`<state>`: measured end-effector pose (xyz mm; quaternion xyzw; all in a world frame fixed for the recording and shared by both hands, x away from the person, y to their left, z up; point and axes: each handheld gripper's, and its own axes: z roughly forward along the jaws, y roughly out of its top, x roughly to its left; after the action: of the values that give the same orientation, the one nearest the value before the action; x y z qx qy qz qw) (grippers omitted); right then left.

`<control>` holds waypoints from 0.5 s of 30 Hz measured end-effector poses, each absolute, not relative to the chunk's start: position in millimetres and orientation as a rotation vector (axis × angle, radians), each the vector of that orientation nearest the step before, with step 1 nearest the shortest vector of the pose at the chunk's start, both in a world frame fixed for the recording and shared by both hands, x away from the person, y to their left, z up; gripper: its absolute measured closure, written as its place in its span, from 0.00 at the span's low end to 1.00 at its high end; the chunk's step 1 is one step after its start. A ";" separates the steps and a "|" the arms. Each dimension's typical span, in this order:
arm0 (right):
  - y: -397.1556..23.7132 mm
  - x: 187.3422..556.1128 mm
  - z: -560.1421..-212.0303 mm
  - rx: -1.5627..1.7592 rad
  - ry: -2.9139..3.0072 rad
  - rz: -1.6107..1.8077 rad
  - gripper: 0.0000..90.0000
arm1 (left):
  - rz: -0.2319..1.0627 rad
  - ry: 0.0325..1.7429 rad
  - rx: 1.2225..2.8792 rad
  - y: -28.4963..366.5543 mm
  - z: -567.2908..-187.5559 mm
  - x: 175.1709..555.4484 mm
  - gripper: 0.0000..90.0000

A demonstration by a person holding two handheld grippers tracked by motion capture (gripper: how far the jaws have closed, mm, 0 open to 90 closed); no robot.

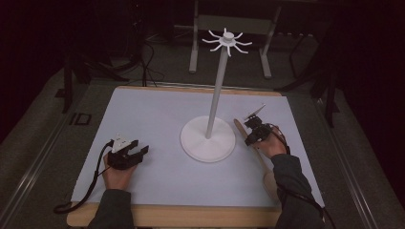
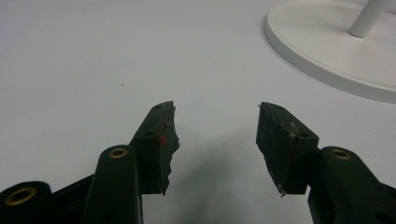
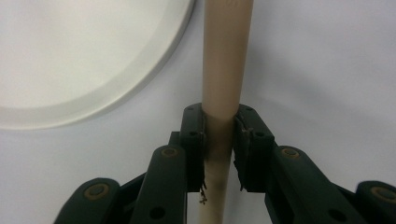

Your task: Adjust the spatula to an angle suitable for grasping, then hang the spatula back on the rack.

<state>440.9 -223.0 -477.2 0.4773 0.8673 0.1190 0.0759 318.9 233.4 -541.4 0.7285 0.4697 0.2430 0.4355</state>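
Jaws of the right gripper (image 3: pixel 218 140) clamp the wooden handle (image 3: pixel 224 56) — unclear from above — left gripper (image 2: pixel 215 140) gapes empty.

We see the high view dim and grainy, its surroundings nearly black with only the white mat (image 1: pixel 153 119) lit from above, while both gripper views are evenly bright, soft shadows under the slightly blurred near jaws.

Dim room; grey carpet floor (image 1: pixel 43 143); metal frame legs (image 1: pixel 193 47) at back; black cables (image 1: pixel 148 67) on floor.
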 end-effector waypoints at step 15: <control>-237.5 419.1 -463.1 1.400 2.497 0.559 0.83 | 0.606 1.169 1.811 233.3 -541.4 318.8 0.52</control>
<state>419.1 -237.5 -463.1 0.4769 0.8507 0.1906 0.1123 318.8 233.3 -541.4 0.7278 0.4700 0.2435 0.4360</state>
